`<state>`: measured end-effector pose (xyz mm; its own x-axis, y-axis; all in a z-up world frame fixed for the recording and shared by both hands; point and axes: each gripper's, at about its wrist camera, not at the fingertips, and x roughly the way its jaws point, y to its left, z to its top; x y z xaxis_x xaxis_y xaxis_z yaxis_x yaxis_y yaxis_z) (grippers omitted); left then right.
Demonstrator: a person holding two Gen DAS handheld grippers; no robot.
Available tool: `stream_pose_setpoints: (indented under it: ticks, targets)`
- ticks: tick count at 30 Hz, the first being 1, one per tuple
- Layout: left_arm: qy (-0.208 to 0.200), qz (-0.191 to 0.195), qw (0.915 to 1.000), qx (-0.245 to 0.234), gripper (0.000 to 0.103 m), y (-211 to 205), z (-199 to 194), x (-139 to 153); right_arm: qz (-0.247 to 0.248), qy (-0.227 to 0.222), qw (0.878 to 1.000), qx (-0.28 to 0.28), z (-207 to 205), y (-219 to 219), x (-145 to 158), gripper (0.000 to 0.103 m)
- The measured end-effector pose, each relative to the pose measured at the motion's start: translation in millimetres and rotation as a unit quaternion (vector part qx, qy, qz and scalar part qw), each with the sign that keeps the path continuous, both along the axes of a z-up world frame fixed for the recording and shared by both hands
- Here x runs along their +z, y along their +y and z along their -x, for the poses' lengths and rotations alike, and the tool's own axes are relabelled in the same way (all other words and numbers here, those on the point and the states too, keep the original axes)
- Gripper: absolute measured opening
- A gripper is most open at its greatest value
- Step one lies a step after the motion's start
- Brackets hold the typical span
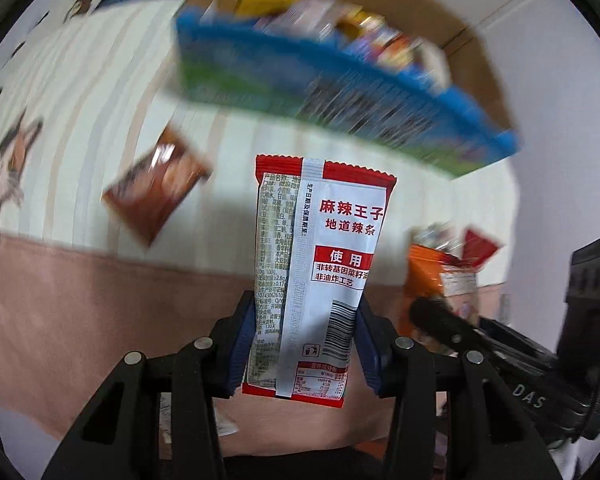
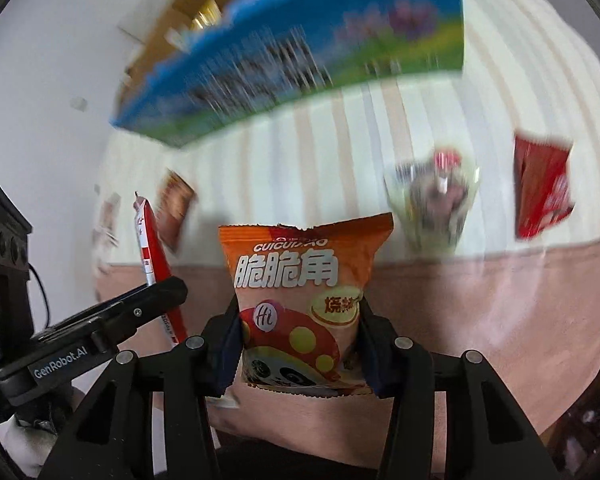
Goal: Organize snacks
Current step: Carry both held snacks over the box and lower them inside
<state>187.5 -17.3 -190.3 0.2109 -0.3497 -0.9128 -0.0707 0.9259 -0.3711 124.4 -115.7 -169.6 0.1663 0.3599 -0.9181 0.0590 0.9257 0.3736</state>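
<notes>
Snacks sit in both of your grippers at this moment. Your left gripper [image 1: 306, 344] has its jaws clamped on the lower part of a red and white packet [image 1: 320, 264], which stands upright with its printed back facing the camera. Your right gripper [image 2: 298, 344] has its jaws clamped on the lower half of an orange bag [image 2: 300, 292], also upright, with a panda picture on its front. Each gripper shows in the other's view: from the left wrist you see the orange bag [image 1: 444, 276] off to the right, and from the right wrist you see the red and white packet [image 2: 156, 264] edge-on to the left. Beyond them lies a striped cloth [image 1: 100, 120] with a pink band along its near edge. On it, well apart from each other, lie a brown packet [image 1: 156, 196], a pale green packet [image 2: 432, 200] and a red packet [image 2: 542, 188], all blurred. Farthest off stands a blue and green box [image 1: 340, 96], open at the top and filled with more snacks; its print is too blurred to read.
</notes>
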Motion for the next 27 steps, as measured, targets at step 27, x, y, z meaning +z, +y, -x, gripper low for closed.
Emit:
stream_pose_setpoints:
  ticks: [27]
  targets:
    - [0.031, -0.171, 0.9839, -0.041, 0.043, 27, -286, 10, 0.102, -0.045, 0.994, -0.016, -234, -26, 33, 0.052]
